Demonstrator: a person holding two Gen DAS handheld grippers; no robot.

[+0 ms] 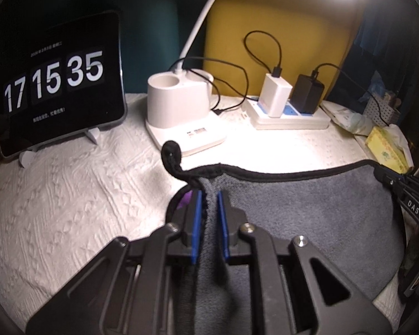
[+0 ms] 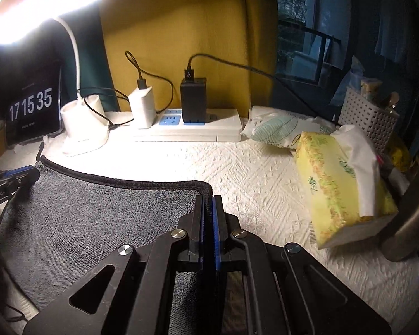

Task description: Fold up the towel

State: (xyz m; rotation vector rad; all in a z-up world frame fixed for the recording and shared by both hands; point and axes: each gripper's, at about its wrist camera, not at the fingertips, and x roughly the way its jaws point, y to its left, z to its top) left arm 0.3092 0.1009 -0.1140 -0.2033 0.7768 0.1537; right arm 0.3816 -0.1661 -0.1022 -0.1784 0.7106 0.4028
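Each claw pinches one far corner of the grey towel [image 2: 103, 206]: left claw [image 1: 209, 217], right claw [image 2: 208, 220], so the edge stays straight for folding.

Both the left gripper [image 1: 209, 198] and the right gripper [image 2: 208, 203] are showing matte black linkages, silver screws, and blue pads [image 1: 197, 223] lining the fingers.

We read "17 15 35" in large white flip digits on the black tablet screen [image 1: 61, 83] standing at ten o'clock, "DAS" in white letters on the right gripper [image 1: 413, 206] at three o'clock, and a partial "nRobot.AI" on the left gripper [image 2: 2, 192] at nine o'clock.
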